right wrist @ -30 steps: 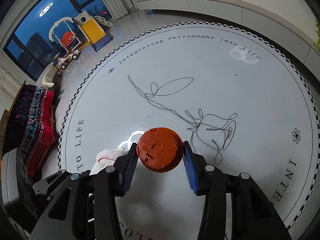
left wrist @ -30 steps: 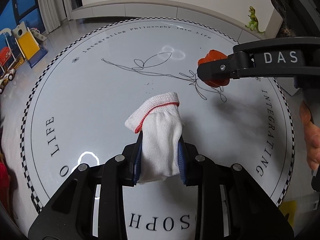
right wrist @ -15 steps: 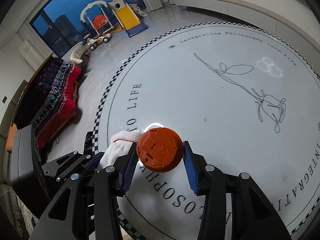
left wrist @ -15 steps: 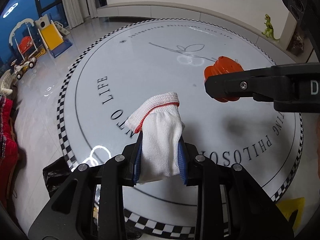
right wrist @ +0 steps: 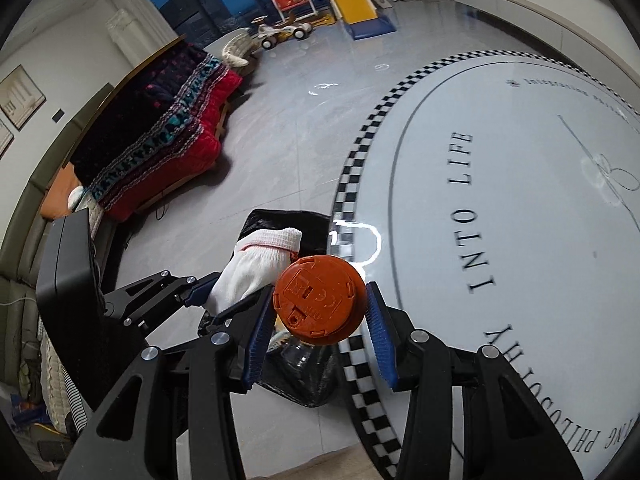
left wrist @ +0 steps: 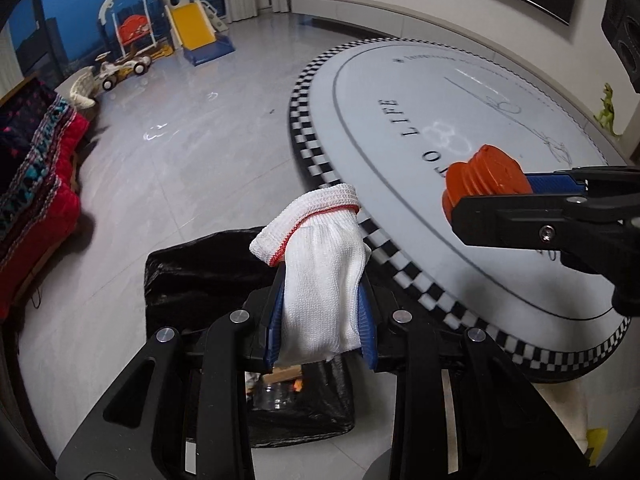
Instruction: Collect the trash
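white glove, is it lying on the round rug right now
No, the white glove is clamped between the left tongs and held in the air above the black trash bag, off the round rug.

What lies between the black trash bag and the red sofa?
Only bare grey floor between the trash bag and the sofa, in the right wrist view.

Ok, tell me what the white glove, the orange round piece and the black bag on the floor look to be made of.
White glove: knitted cotton-like yarn, matte, ribbed stitches, red-edged cuff.
Orange round piece: moulded plastic, probably, with embossed marks and a dull sheen.
Black bag: thin plastic film, glossy and crinkled.
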The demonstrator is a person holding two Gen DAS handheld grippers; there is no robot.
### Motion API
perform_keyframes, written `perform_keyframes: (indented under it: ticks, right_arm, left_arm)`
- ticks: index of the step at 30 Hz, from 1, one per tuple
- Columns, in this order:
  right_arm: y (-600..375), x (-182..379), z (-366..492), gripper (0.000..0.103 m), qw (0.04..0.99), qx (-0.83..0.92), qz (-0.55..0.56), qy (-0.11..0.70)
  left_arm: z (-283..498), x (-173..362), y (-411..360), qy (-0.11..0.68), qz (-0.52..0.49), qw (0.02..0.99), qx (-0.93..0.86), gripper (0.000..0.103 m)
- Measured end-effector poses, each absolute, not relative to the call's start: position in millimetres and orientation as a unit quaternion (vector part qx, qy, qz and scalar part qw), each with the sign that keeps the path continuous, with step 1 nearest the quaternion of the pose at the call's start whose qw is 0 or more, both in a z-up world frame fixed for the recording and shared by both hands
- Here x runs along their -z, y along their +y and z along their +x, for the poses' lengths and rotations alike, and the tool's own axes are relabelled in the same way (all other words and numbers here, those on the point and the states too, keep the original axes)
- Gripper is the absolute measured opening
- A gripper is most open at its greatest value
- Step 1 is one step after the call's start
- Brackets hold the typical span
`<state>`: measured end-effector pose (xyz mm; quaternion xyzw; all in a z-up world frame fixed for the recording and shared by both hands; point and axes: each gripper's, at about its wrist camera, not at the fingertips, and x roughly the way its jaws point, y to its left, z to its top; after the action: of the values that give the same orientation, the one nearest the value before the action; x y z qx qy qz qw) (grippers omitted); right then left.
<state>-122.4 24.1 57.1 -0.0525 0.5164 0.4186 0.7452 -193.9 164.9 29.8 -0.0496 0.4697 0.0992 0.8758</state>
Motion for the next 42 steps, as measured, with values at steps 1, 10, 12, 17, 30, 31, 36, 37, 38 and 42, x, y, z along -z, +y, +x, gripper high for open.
perform_keyframes:
  ticks: [1,10,12,17,30,31,36,37,38,42]
  right_arm:
    - [33.2,-55.6,-127.3,0.046,0.741,-0.425,-0.057,0.517]
    - [109.3,-21.7,-171.2,0.047,0.695,-0.459,-0.11,0.543]
    - [124.3,-8.5,-177.1,0.047,0.681,-0.463,-0.111,0.556]
    - [138.7,15.8,-181.8,0.075,0.683,-0.44,-0.119,0.571]
    - [124.5,18.0,-170.8,0.075,0.684,-0.438,-0.096,0.575]
    - [123.1,16.5,-170.2,0.075,0.684,-0.439,-0.093,0.575]
    - [115.2,4.2,-165.1,0.075,0.687,-0.447,-0.082,0.567]
    - [113.3,0.8,-163.2,0.075,0.688,-0.449,-0.08,0.565]
    - [110.5,-2.5,-161.1,0.075,0.689,-0.45,-0.078,0.563]
    - [93.6,-18.2,-149.7,0.075,0.704,-0.446,-0.072,0.548]
  left_arm:
    - [-200.3,-27.7,173.4,0.47,-0.054,0.874,-0.109,0.031]
    - [-255.5,6.2,241.9,0.496,-0.103,0.841,-0.189,0.032]
    - [-263.0,17.4,254.6,0.505,-0.116,0.83,-0.207,0.045]
    - [-274.1,38.9,275.4,0.532,-0.122,0.798,-0.254,0.097]
    - [-267.9,44.0,268.5,0.539,-0.116,0.798,-0.242,0.097]
    - [-267.1,42.4,266.5,0.538,-0.115,0.8,-0.241,0.097]
    - [-259.1,27.7,258.5,0.527,-0.108,0.81,-0.234,0.097]
    - [-256.5,23.6,256.6,0.524,-0.107,0.812,-0.232,0.097]
    - [-253.4,19.5,254.0,0.521,-0.105,0.815,-0.231,0.097]
    - [-233.7,1.5,237.9,0.509,-0.095,0.828,-0.215,0.097]
